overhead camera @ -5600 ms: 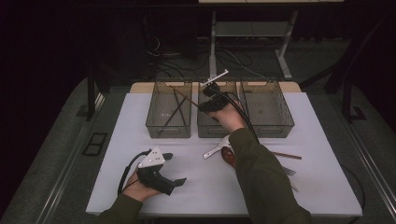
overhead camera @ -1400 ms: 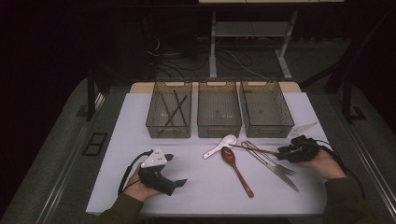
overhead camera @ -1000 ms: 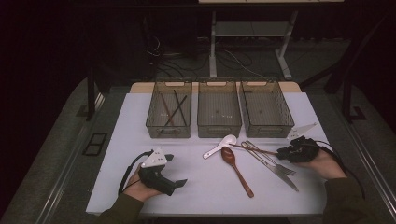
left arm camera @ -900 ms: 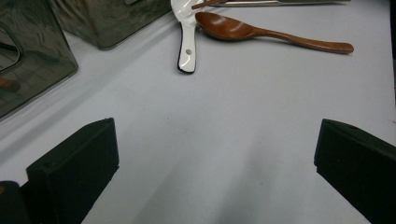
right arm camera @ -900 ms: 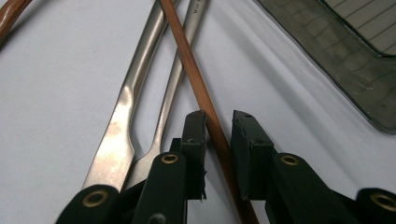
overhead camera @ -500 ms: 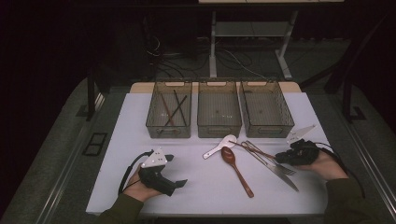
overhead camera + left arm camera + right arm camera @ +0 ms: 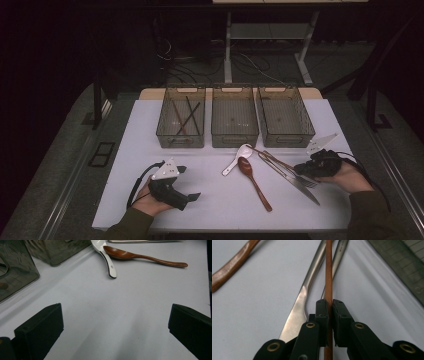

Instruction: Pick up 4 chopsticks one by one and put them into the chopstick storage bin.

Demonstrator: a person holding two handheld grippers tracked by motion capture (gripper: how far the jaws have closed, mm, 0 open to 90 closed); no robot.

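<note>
Pinching a thin brown chopstick [image 7: 328,277] between closed jaws, right gripper [image 7: 328,315] at bottom centre of its own view; same gripper [image 7: 320,165] at lower right of the high view, low over the cutlery pile; stick runs straight up the frame from the jaws, lying along the steel knife [image 7: 309,287] and a second steel handle [image 7: 337,262], apparently a fork.

Risks, as judged: round, smooth, narrow stick held near one end, so likely to pivot or slip in the pads on lift; far end may drag across the steel pieces and scatter them; possibly catches the knife edge and lifts it too; long lever arm means swing on the way to the left bin [image 7: 181,120], where dark chopsticks [image 7: 186,116] already lie.

Left gripper [image 7: 172,187] resting at lower left of the high view, jaws spread wide, nothing between them; no help steadying from there.

Materials: chopstick matte reddish wood, uniform round section; knife polished, flat, reflective, tapering; wooden spoon [image 7: 140,257] glossy brown, oval bowl, slim curved handle; ceramic spoon [image 7: 106,255] white glazed, dark rim edge, touching the wooden one; bins translucent smoky plastic with ribbed mesh floor; table [image 7: 225,200] flat matte white, low friction.
</note>
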